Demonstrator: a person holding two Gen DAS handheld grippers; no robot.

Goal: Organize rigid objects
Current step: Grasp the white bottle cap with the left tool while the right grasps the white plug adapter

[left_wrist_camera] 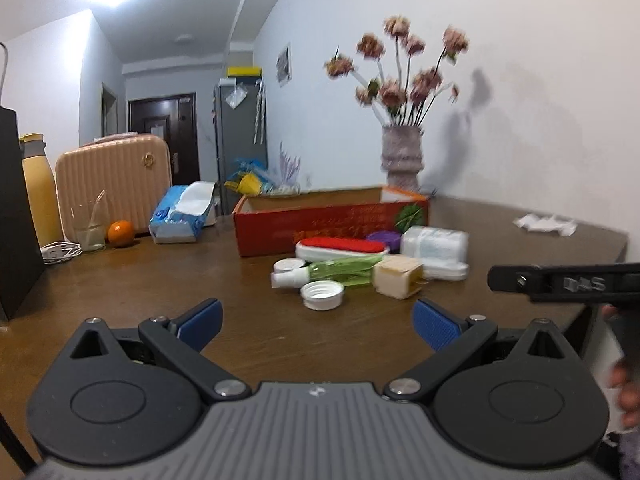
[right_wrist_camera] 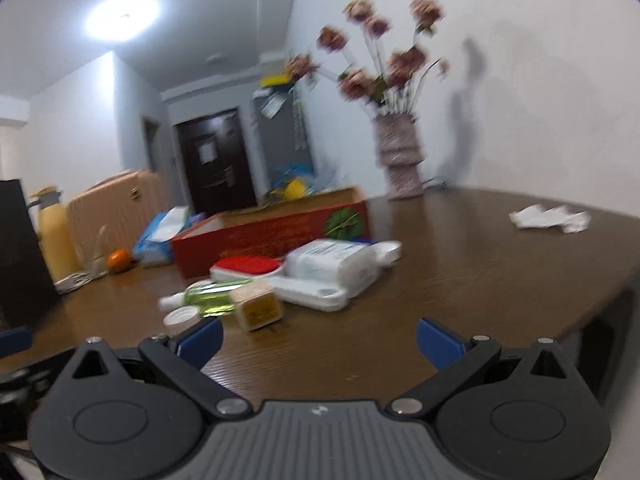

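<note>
A red cardboard box (left_wrist_camera: 312, 226) (right_wrist_camera: 256, 236) stands open on the brown table. In front of it lies a cluster: a white case with a red lid (left_wrist_camera: 340, 249) (right_wrist_camera: 246, 266), a green spray bottle (left_wrist_camera: 332, 274) (right_wrist_camera: 204, 294), a white screw cap (left_wrist_camera: 322, 295) (right_wrist_camera: 182, 317), a small beige box (left_wrist_camera: 396, 276) (right_wrist_camera: 258, 306), a white wrapped pack (left_wrist_camera: 434, 242) (right_wrist_camera: 332, 264) and a purple lid (left_wrist_camera: 384, 238). My left gripper (left_wrist_camera: 318, 322) is open and empty, short of the cap. My right gripper (right_wrist_camera: 320, 340) is open and empty, near the beige box; it also shows at the right edge of the left wrist view (left_wrist_camera: 560, 280).
A vase of flowers (left_wrist_camera: 402, 156) (right_wrist_camera: 400, 160) stands by the wall. Crumpled tissue (left_wrist_camera: 546, 224) (right_wrist_camera: 550, 218) lies at the right. At the left are a tissue pack (left_wrist_camera: 180, 216), an orange (left_wrist_camera: 120, 233), a glass (left_wrist_camera: 90, 228), a yellow bottle (left_wrist_camera: 38, 192) and a pink case (left_wrist_camera: 114, 184).
</note>
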